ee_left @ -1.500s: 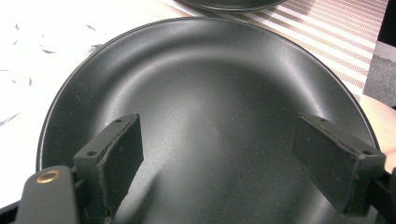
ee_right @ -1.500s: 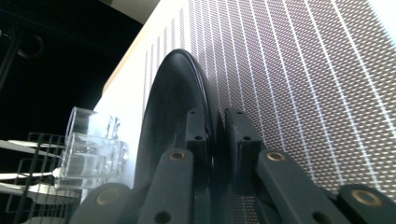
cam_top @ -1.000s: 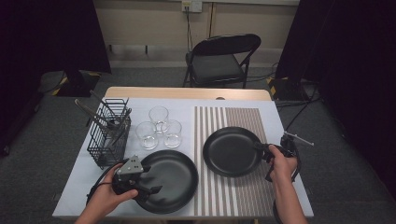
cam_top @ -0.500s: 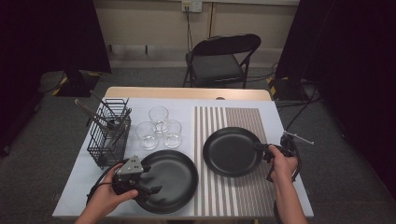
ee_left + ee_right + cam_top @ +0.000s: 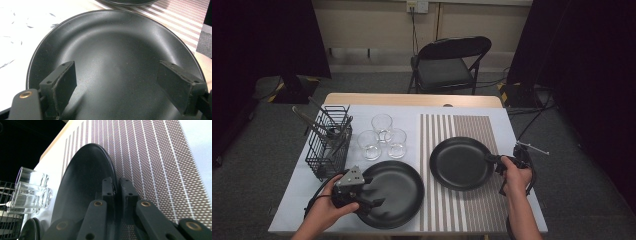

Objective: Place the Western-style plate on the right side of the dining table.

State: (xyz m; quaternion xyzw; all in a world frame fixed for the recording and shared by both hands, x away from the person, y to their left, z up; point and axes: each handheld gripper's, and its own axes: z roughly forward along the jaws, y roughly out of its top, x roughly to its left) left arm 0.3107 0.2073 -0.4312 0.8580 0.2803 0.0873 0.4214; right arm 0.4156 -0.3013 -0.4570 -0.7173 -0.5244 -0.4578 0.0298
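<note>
Two black plates lie on the table. The smaller plate rests on the striped mat, and my right gripper is shut on its right rim; in the right gripper view the pads pinch the rim of that plate. The larger plate sits at the front left on the white cloth. My left gripper hovers over its near-left part with the jaws wide open; in the left gripper view both pads stand apart above the larger plate, nothing between them.
A black wire basket with utensils stands at the left. Three clear glasses cluster behind the larger plate. A folding chair stands beyond the table's far edge.
</note>
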